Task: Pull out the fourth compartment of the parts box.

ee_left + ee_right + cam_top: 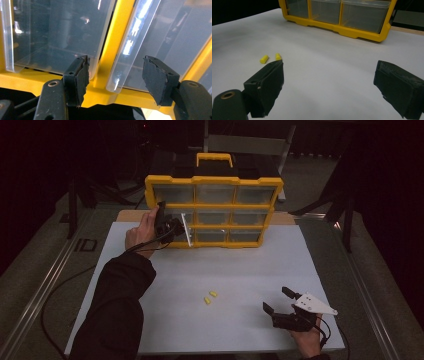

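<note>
My left gripper has its fingers spread apart at the yellow organizer case, straddling the yellow divider with a clear drawer edge between them. My right gripper sits low over the white desk, fingers wide open and holding nothing. I see two yellow earplugs just beyond its left finger, and the case stands well ahead.

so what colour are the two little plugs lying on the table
Yellow; the two plugs show best in the right gripper view.
</note>
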The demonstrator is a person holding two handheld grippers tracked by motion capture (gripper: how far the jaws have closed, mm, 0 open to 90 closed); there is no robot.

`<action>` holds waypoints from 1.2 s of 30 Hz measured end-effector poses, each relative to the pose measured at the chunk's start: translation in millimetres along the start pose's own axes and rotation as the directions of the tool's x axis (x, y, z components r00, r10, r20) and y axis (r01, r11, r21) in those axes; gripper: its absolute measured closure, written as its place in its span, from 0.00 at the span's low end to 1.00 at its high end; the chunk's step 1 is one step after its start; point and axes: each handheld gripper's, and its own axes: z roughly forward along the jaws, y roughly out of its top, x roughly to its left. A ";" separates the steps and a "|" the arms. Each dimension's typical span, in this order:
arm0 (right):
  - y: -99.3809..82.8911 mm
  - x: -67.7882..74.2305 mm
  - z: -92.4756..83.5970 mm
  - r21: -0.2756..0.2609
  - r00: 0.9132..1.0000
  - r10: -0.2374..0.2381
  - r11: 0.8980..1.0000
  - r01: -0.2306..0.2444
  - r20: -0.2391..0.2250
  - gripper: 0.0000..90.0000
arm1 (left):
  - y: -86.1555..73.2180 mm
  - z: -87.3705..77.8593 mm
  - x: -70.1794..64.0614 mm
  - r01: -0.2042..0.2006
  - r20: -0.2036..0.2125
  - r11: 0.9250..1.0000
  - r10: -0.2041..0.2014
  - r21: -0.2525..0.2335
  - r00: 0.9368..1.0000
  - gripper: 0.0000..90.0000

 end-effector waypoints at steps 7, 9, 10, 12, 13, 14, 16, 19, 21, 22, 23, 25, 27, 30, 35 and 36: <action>0.0 -0.2 -0.3 -0.001 1.000 0.001 1.000 -0.001 0.001 0.10 | 1.7 -1.7 -0.3 -0.020 -0.048 1.000 0.020 0.003 0.999 0.51; 0.0 -0.1 -0.1 0.000 1.000 0.000 1.000 0.000 0.001 0.10 | 2.6 -2.3 1.2 -0.008 -0.050 1.000 0.008 -0.002 0.999 0.51; 0.0 -0.1 -0.1 0.000 1.000 0.000 1.000 0.000 0.001 0.10 | 2.6 -2.3 1.2 -0.008 -0.050 1.000 0.008 -0.002 0.999 0.51; 0.0 -0.1 -0.1 0.000 1.000 0.000 1.000 0.000 0.000 0.10 | 2.8 -2.8 0.5 -0.018 -0.052 1.000 0.018 0.003 0.998 0.53; 0.0 -0.1 -0.3 -0.001 1.000 0.000 1.000 0.000 0.001 0.10 | 2.9 -3.1 -0.2 -0.021 -0.056 1.000 0.021 0.003 0.998 0.54; 0.0 -0.3 -0.4 0.000 1.000 0.001 1.000 -0.001 0.002 0.10 | 2.9 -3.6 -0.8 -0.030 -0.058 1.000 0.030 0.003 0.998 0.54; 0.0 -0.7 -0.3 0.000 1.000 0.003 1.000 -0.003 0.001 0.10 | 2.8 -4.5 -2.8 -0.036 -0.064 0.999 0.036 -0.002 0.997 0.57; 0.0 -0.6 -0.3 0.000 1.000 0.002 1.000 -0.002 0.001 0.10 | 2.4 -5.1 -6.2 -0.044 -0.071 0.999 0.043 -0.014 0.997 0.62; 0.0 -0.6 -0.4 0.001 1.000 0.001 1.000 -0.001 0.002 0.10 | 2.0 -5.9 -7.9 -0.046 -0.075 0.999 0.044 -0.018 0.996 0.66; -0.1 -0.8 -0.4 0.000 1.000 0.001 1.000 -0.001 0.002 0.10 | 1.8 -6.3 -8.4 -0.047 -0.073 0.999 0.045 -0.020 0.996 0.67; -0.1 -1.1 -0.3 0.000 1.000 0.000 1.000 0.000 0.002 0.10 | 1.6 -6.7 -9.2 -0.050 -0.074 0.998 0.048 -0.024 0.996 0.69; -0.2 -1.4 -0.4 0.000 1.000 0.000 1.000 0.000 0.002 0.10 | 1.6 -7.6 -9.9 -0.063 -0.074 0.998 0.061 -0.024 0.995 0.71; -0.3 -1.5 -0.4 0.001 1.000 0.000 1.000 0.000 0.002 0.10 | 1.8 -8.0 -10.6 -0.070 -0.068 0.997 0.068 -0.023 0.995 0.74; -0.3 -1.1 0.1 0.001 1.000 0.002 1.000 -0.002 -0.001 0.10 | 3.7 -6.9 -10.4 -0.068 -0.057 0.998 0.067 -0.019 0.996 0.77; -0.1 -0.5 0.2 0.001 1.000 -0.003 1.000 0.003 0.000 0.10 | 10.1 -7.5 -13.3 -0.089 -0.047 0.996 0.088 -0.031 0.995 0.81; -0.1 -0.7 0.0 0.001 1.000 -0.002 1.000 0.002 -0.001 0.10 | 11.3 -7.3 -14.4 -0.091 -0.045 0.995 0.089 -0.040 0.995 0.82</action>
